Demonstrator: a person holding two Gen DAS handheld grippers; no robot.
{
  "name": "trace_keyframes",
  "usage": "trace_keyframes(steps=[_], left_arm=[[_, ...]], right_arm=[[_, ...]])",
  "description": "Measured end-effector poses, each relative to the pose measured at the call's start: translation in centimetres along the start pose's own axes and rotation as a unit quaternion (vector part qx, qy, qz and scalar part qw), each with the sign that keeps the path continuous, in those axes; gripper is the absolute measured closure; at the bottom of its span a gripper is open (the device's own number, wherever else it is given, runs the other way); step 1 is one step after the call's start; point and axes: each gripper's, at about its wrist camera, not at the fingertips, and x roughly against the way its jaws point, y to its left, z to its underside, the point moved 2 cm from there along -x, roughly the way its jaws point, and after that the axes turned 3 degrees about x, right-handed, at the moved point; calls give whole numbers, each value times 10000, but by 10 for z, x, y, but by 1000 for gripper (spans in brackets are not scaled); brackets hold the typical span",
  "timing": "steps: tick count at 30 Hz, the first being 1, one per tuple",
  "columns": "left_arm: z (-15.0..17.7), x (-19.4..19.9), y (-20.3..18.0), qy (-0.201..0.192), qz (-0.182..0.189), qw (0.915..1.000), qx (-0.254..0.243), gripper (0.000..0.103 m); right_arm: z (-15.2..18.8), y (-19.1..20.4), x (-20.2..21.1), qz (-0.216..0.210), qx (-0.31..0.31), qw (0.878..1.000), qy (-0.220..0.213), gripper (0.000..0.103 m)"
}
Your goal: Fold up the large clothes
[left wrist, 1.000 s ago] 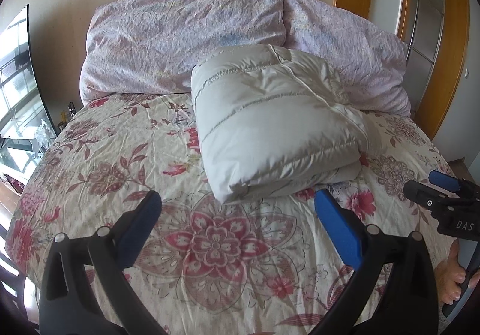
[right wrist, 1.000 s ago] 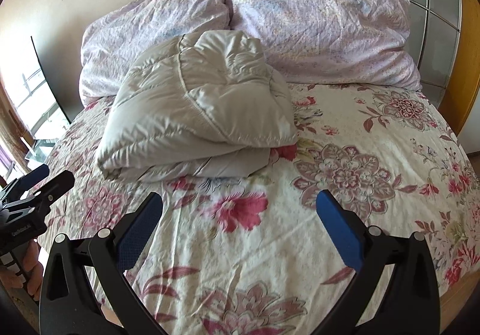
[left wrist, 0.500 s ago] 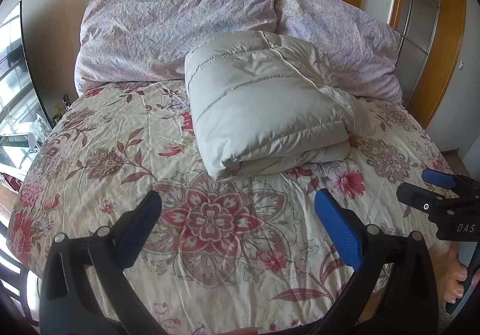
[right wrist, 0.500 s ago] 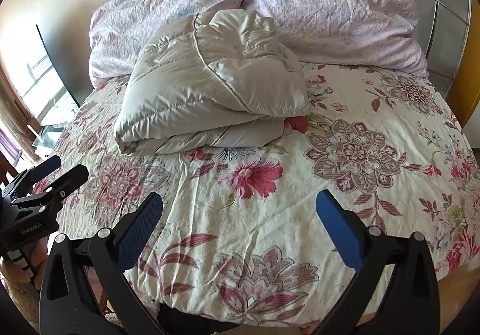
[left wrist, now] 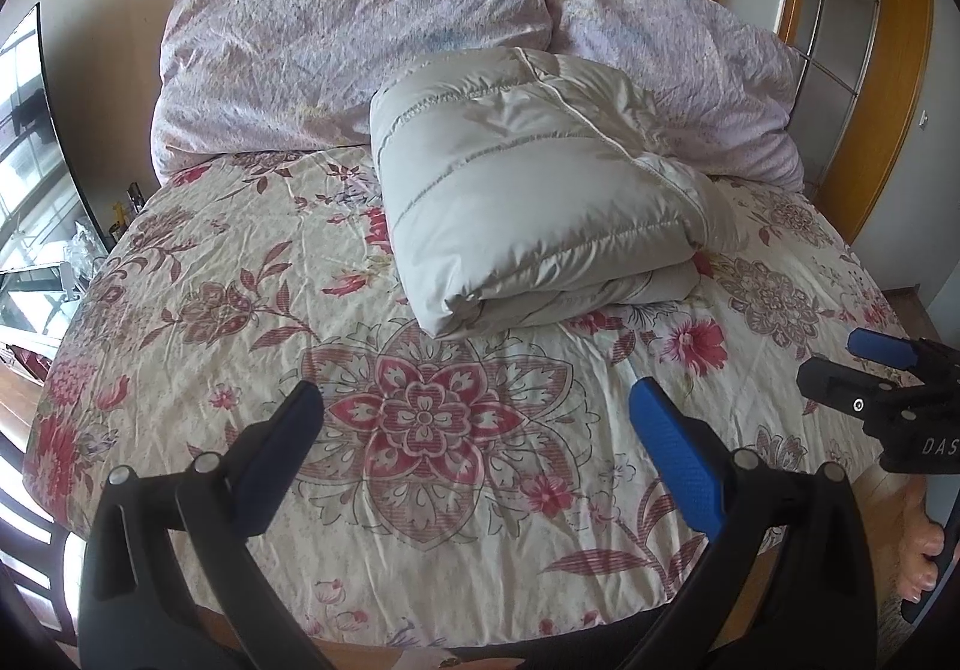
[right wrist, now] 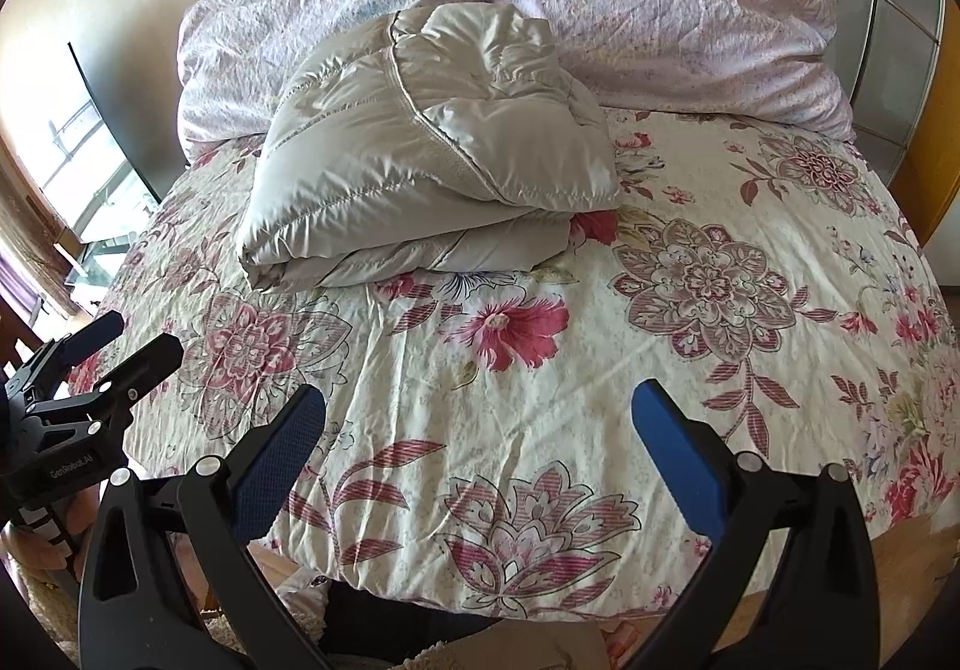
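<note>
A pale grey puffer jacket [left wrist: 534,184] lies folded into a thick bundle on the flowered bed [left wrist: 240,310], up against the pillows; it also shows in the right wrist view [right wrist: 420,172]. My left gripper [left wrist: 474,436] is open and empty, held back over the bed's near edge, well short of the jacket. My right gripper [right wrist: 480,436] is open and empty too, over the near edge to the right. Each gripper shows in the other's view: the right one [left wrist: 882,376] at the far right, the left one [right wrist: 102,358] at the far left.
Two lilac pillows [left wrist: 360,39] lean on the wall at the bed's head. A dark TV screen [left wrist: 48,129] and a glass stand are left of the bed. Wooden door frames [left wrist: 888,69] stand at the right. Bare feet [left wrist: 918,550] are on the floor.
Both grippers have drawn back from the folded jacket toward the foot of the bed and risen a little. The jacket has stayed where it was.
</note>
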Motion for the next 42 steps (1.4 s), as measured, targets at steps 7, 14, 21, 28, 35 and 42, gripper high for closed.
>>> trace_keyframes(steps=[7,14,21,28,35,42], left_arm=[[1,1,0,65,-43,10000,-20,2],[1,1,0,72,-48,10000,-27,2],[1,1,1,92,-61,9999,-38,2],[1,-2,-1,105,-59,9999,-73,2],[0,-4,-4,125,-39,9999,-94,2],[1,-4,-4,130,-38,9999,-89,2]], right_arm=[[0,4,1,5,25,10000,52,1],[1,6,1,-12,34,9999,105,1],[2,6,-1,-5,30,9999,132,1],[3,5,-3,-18,26,9999,146,1],[3,6,-3,-27,30,9999,149,1],[3,5,-4,-18,8,9999,167,1]])
